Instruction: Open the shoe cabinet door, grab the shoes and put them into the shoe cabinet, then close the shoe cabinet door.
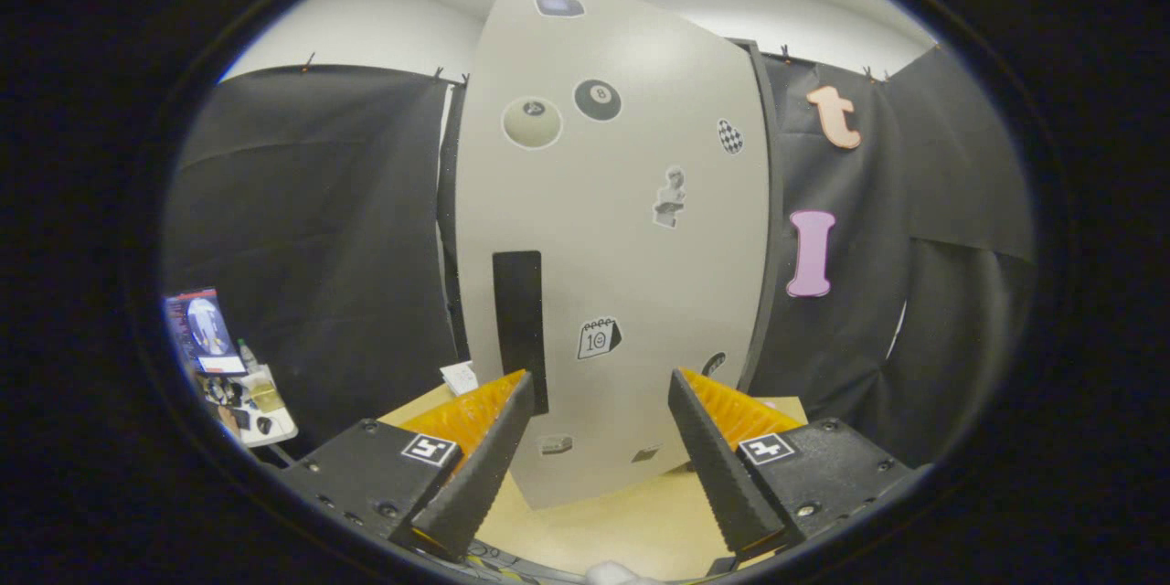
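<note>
One shoe cabinet (631, 238) stands upright on the pale wooden table (631, 521), its single door (640, 311) shut and facing the gripper. The door is a smooth, flat, light grey panel with one tall, narrow black handle strip (519, 329) on its left side and a scatter of small stickers (two round ball ones near the top). The gripper (599, 448) is spread wide, holding nothing; its two ribbed, wedge-shaped fingers frame the lower part of the door, which lies just ahead of them. The left finger's tip sits just beside the bottom of the handle strip; contact cannot be told. Black cloth (320, 228) hangs behind on both sides. Far left, a small cluttered white table (260, 416) carries one lit screen (203, 329).
</note>
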`<move>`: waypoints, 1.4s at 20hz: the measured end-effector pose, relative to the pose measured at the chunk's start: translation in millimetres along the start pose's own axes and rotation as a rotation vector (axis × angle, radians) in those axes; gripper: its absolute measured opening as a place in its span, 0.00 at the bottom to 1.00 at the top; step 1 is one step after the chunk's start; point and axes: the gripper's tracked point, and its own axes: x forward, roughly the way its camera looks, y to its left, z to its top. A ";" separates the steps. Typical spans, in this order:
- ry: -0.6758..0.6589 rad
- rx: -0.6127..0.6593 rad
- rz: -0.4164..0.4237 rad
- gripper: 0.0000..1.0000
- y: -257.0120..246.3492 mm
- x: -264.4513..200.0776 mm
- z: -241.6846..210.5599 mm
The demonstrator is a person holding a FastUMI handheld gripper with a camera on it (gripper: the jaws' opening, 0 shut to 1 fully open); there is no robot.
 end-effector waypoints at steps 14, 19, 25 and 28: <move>-0.022 0.040 -0.135 0.97 13.4 -40.1 3.2; -0.029 0.073 -0.245 0.97 -3.0 -76.1 7.8; -0.085 0.111 -0.305 0.97 -13.6 -123.9 15.0; -0.088 0.096 -0.330 0.97 -17.9 -142.5 10.1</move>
